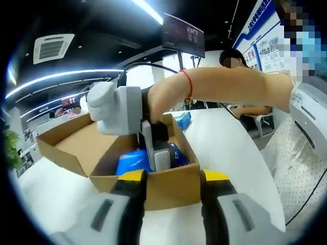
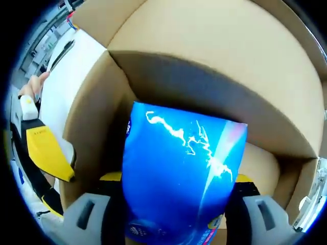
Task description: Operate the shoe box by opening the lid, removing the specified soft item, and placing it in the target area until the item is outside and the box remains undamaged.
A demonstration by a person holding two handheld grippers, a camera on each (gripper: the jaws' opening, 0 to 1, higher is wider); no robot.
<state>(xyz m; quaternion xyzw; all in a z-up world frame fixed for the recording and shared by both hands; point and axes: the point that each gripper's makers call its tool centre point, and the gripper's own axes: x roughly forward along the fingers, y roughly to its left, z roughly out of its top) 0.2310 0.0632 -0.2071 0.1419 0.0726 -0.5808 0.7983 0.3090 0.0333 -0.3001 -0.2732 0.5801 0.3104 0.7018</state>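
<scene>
— White tabletop (image 1: pixel 240 153) under an office ceiling of strip lights; what sits on it?

— An open brown cardboard shoe box (image 1: pixel 168 186), lid flap folded back toward ten o'clock. The left gripper (image 1: pixel 172 178) straddles the near wall, yellow-tipped jaws on either side; whether they clench it I cannot tell. Probably it steadies the box.

— And the soft item?

— A glossy blue plastic pack (image 2: pixel 181 178), inside the box. The right gripper (image 2: pixel 173 204) reaches down into it, jaws clamped on the pack's sides, which bulges between them.

— Why that hold?

— I'd judge it's a side pinch so the pack lifts straight up without scraping the cardboard.
</scene>
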